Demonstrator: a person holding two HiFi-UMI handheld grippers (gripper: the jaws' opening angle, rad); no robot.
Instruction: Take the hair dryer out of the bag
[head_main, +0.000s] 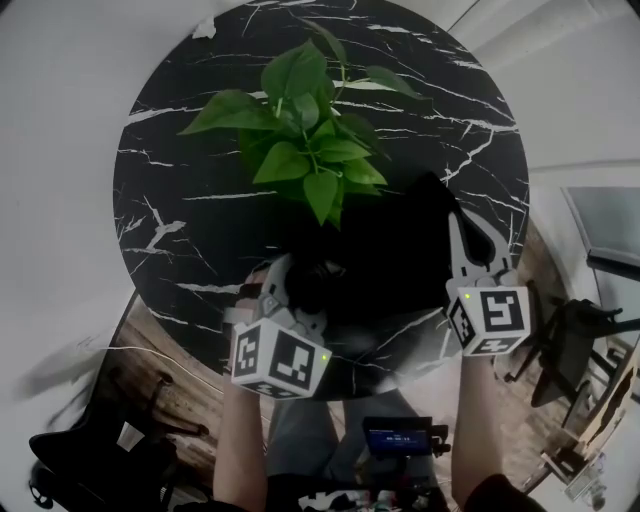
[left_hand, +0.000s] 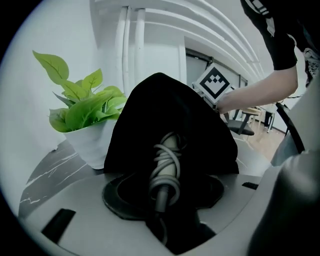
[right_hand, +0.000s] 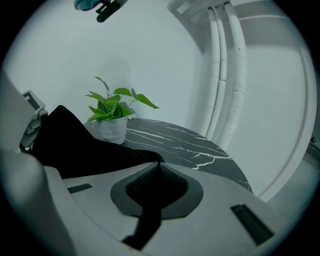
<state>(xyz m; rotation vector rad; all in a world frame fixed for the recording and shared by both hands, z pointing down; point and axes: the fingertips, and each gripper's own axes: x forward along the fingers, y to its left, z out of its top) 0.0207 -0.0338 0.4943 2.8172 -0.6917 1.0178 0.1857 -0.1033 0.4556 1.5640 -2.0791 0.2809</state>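
A black bag (head_main: 400, 260) lies on the near right part of the round black marble table (head_main: 180, 150). The hair dryer (left_hand: 167, 160), its handle wound with a grey cord, sticks out of the bag's mouth. My left gripper (left_hand: 162, 186) is shut on that handle at the bag's near left end (head_main: 300, 275). My right gripper (right_hand: 157, 172) is shut on a fold of the bag's black cloth at its right side (head_main: 457, 222), and the bag (right_hand: 75, 145) stretches away to the left from it. The rest of the hair dryer is hidden inside the bag.
A potted green plant (head_main: 305, 130) in a white pot (left_hand: 92, 142) stands mid-table just behind the bag. A dark chair (head_main: 570, 330) is right of the table, a dark bag (head_main: 100, 450) lies on the floor at left. White pipes (right_hand: 225, 75) run up the wall.
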